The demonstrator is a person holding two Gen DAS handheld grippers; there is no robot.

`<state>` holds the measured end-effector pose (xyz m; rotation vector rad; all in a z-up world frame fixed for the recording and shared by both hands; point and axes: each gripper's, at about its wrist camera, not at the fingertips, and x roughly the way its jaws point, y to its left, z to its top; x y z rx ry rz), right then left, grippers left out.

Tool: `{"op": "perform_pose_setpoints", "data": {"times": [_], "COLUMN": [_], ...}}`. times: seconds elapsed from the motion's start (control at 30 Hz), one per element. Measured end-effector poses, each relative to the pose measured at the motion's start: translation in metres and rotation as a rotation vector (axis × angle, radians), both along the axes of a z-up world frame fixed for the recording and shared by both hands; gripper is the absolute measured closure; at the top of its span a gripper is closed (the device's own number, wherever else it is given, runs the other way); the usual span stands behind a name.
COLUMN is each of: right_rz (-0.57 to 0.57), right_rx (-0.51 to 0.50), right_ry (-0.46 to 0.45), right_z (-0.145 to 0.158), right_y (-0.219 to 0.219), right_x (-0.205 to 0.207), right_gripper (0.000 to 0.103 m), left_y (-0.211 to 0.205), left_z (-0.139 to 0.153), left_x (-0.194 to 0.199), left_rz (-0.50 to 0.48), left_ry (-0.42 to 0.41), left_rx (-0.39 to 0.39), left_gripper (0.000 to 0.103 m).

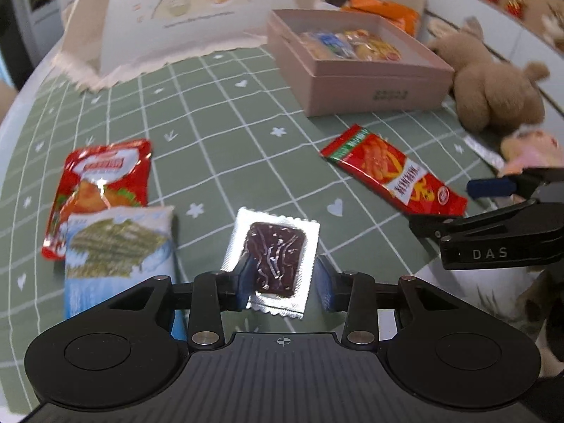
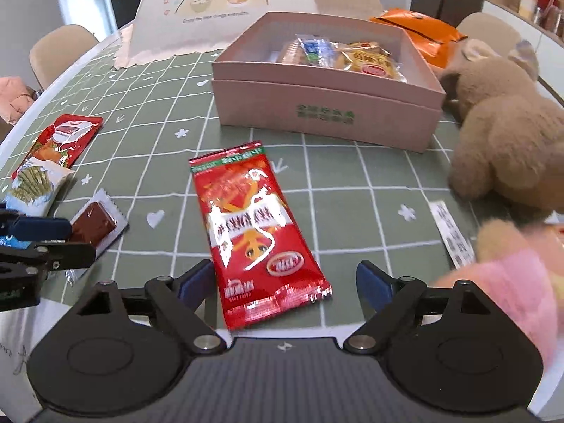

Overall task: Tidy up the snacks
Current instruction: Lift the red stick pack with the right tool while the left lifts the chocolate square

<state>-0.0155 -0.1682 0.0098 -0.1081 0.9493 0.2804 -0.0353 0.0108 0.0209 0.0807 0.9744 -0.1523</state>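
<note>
1. Pink cardboard box (image 2: 328,112), lid off: the landmark. It holds several wrapped snacks and still has room inside.
2. Red foil snack packet with green top band (image 2: 255,232): flat on the green grid tablecloth (image 2: 352,222), in front of the box. The right gripper (image 2: 286,287) has its jaws spread wide on either side of the packet's near end, pads not pressing.
3. Silver-edged sachet with a dark brown block (image 1: 273,264): further from the box, left of the red packet. The left gripper (image 1: 285,282) is part-open around it; contact at the left pad cannot be told.
4. Step, as judged: pick-up, with both snacks still on the cloth. Next: close, lift, carry to the box.
5. Room: open cloth ahead; brown plush toy (image 2: 507,148) crowds the box's right side; the table edge lies close under both grippers.
</note>
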Motion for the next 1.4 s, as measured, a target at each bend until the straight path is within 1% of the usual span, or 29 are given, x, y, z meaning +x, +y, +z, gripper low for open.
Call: {"op": "perform_pose_setpoints", "data": {"times": [0.03,0.07,0.1,0.17,0.27,0.37,0.43,0.5,0.6,0.67,0.73,0.77,0.8,0.83,0.9,0.97,1.0,1.07,1.13,1.27,1.3,1.33,1.37,1.4], "right_rz": [-0.003,-0.002,-0.005,-0.007,-0.004,-0.005,0.002,0.022,0.043,0.039,0.048,0.068,0.115,0.146,0.158,0.159,0.157,0.162,0.168,0.174,0.168,0.176,0.193,0.214], "right_rx": [0.001,0.002,0.002,0.003,0.004,0.006,0.005,0.005,0.005,0.0,-0.009,-0.014,-0.019,-0.014,0.007,-0.019,-0.031,-0.021,0.007,0.004,-0.001,-0.005,-0.009,-0.021], "right_ry": [-0.003,-0.006,-0.009,-0.012,-0.017,-0.027,-0.03,-0.035,-0.034,-0.014,0.013,0.031,0.065,0.083,0.036,-0.016,-0.026,-0.015,0.026,0.0,-0.001,-0.003,-0.002,0.004], "right_z": [0.0,-0.001,-0.001,-0.002,-0.003,-0.005,-0.005,-0.006,-0.007,-0.006,-0.004,-0.003,-0.001,0.002,0.012,0.016,0.016,0.012,0.004,0.001,0.003,0.005,0.008,0.011], "right_y": [-0.001,-0.002,-0.002,-0.003,-0.004,-0.005,-0.004,-0.004,-0.003,-0.002,0.0,0.001,0.003,0.004,0.003,0.007,0.009,0.013,0.016,0.027,0.029,0.031,0.032,0.034], "right_x": [-0.001,-0.002,-0.002,-0.002,-0.002,-0.004,-0.005,-0.007,-0.009,-0.008,-0.005,-0.002,0.003,0.006,0.01,0.016,0.02,0.028,0.035,0.037,0.035,0.033,0.031,0.027], "right_gripper": [0.013,0.013,0.011,0.01,0.009,0.005,0.004,0.003,0.0,0.0,0.0,0.0,0.0,0.005,0.012,0.012,0.012,0.012,0.012,0.012,0.015,0.028,0.037,0.051], "left_y": [-0.003,-0.007,-0.009,-0.01,-0.001,0.011,0.015,0.015,0.008,0.002,0.001,0.001,0.001,0.002,0.006,0.008,0.009,0.011,0.014,0.021,0.023,0.024,0.025,0.026], "left_z": [-0.001,-0.001,-0.002,-0.002,0.0,-0.003,-0.003,-0.005,-0.006,-0.008,-0.008,-0.008,-0.007,-0.007,-0.005,-0.004,-0.003,-0.003,-0.003,-0.003,-0.003,-0.003,-0.003,-0.002], "left_x": [0.0,0.001,0.002,0.003,0.005,0.011,0.014,0.017,0.019,0.019,0.016,0.015,0.015,0.014,0.011,0.006,0.004,0.0,-0.003,-0.003,-0.004,-0.004,-0.004,-0.004], "left_rz": [-0.016,-0.037,-0.055,-0.063,0.005,0.058,0.061,0.051,0.024,0.02,0.042,0.05,0.054,0.059,0.069,0.078,0.082,0.094,0.107,0.134,0.14,0.146,0.149,0.152], "left_ry": [0.003,0.007,0.01,0.009,-0.004,0.016,0.023,0.031,0.014,0.007,-0.006,-0.011,-0.008,0.001,0.021,0.034,0.04,0.048,0.047,0.044,0.045,0.045,0.046,0.046], "left_rx": [0.006,0.013,0.019,0.022,0.008,0.016,0.003,-0.007,0.015,0.033,0.027,0.023,0.02,0.014,-0.008,-0.015,-0.014,-0.022,-0.044,-0.098,-0.11,-0.122,-0.131,-0.139], "left_gripper": [0.06,0.053,0.049,0.049,0.051,0.053,0.052,0.055,0.055,0.054,0.054,0.054,0.056,0.057,0.057,0.057,0.057,0.057,0.057,0.057,0.058,0.058,0.058,0.058]}}
